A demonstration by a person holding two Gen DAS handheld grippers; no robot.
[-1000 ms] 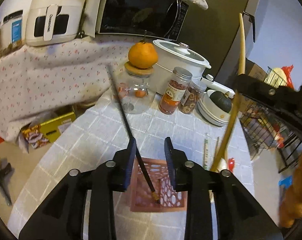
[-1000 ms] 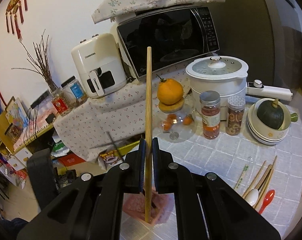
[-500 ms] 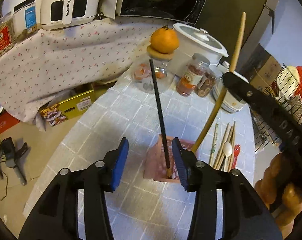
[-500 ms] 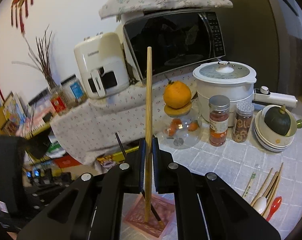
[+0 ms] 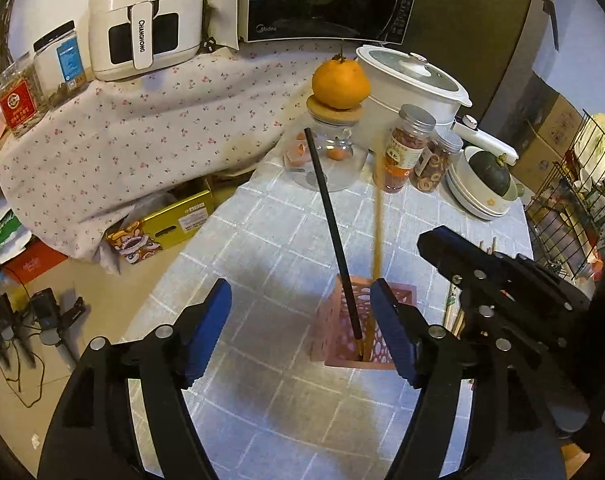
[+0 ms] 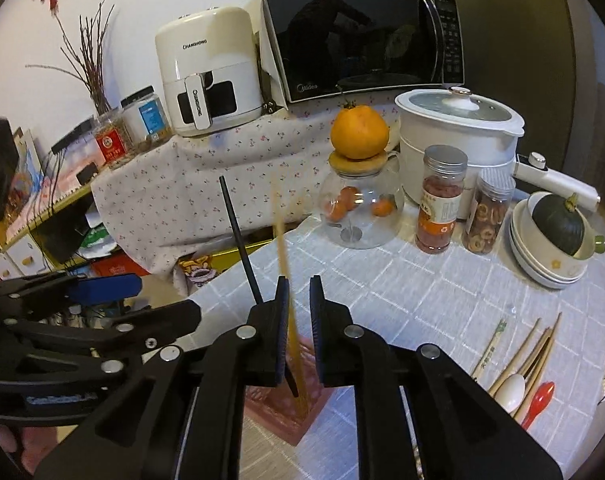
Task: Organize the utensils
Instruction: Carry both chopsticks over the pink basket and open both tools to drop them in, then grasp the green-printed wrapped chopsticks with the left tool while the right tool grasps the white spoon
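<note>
A pink perforated holder point(image 5: 362, 326) stands on the checked table; it also shows under my right gripper point(image 6: 280, 400). A black chopstick point(image 5: 330, 220) leans in it, also in the right wrist view point(image 6: 240, 248). A wooden chopstick point(image 5: 378, 232), motion-blurred, stands in the holder; in the right wrist view the stick point(image 6: 284, 256) passes between the parted jaws. My left gripper point(image 5: 300, 330) is open and empty, just in front of the holder. My right gripper point(image 6: 298, 324) is open above the holder. Loose chopsticks and spoons point(image 6: 522, 364) lie at the table's right.
A glass jar with an orange on top point(image 5: 334, 140), two spice jars point(image 5: 406, 152), a white cooker point(image 5: 414, 88) and stacked bowls with a squash point(image 5: 486, 184) stand at the table's back. A wire rack point(image 5: 574, 200) is at the right. Boxes and cables lie on the floor left.
My right gripper has opened and let go of the wooden chopstick, which drops into the holder. My left gripper has opened wider and drawn back from the black chopstick.
</note>
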